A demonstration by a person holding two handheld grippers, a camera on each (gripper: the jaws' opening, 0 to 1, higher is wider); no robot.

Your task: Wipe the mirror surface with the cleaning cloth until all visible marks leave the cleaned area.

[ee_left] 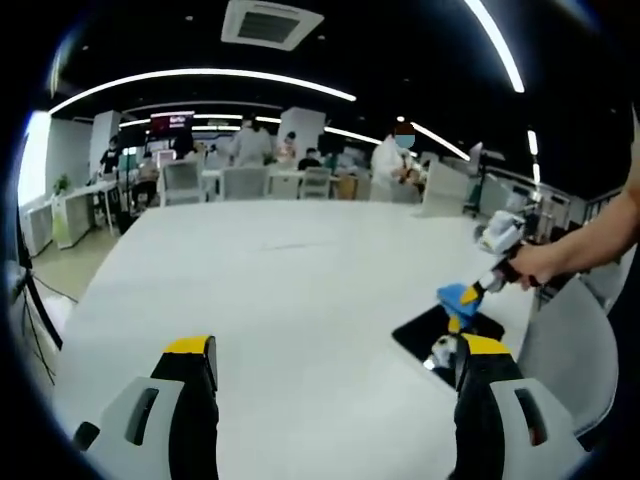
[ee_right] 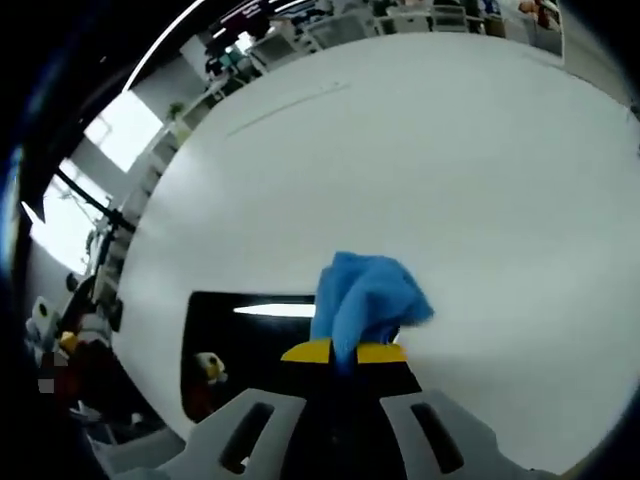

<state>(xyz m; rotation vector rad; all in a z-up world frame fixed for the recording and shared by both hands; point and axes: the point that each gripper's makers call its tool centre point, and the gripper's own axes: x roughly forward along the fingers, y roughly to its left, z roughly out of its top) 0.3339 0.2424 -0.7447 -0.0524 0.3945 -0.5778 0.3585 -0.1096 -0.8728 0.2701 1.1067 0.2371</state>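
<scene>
**Cloth held over the mirror, wipe about to meet the glass**

In the right gripper view, the right gripper [ee_right: 343,352] stands nearest, its yellow-tipped jaws clamped on the blue cleaning cloth [ee_right: 365,295], which bunches up past the tips. Just beyond and below lies the mirror [ee_right: 250,345], a dark rectangle flat on the white table [ee_right: 450,170], reflecting a ceiling light strip. Its long axis runs left to right across this view, and the cloth hangs above its right part. Whether the cloth touches the glass I cannot tell.

In the left gripper view, the left gripper [ee_left: 335,360] hovers with jaws spread wide, holding nothing; the mirror sits to its near right.

I judge the wiping step to be in hand. The next move calls for pressing the cloth flat and sweeping along the long axis.
</scene>
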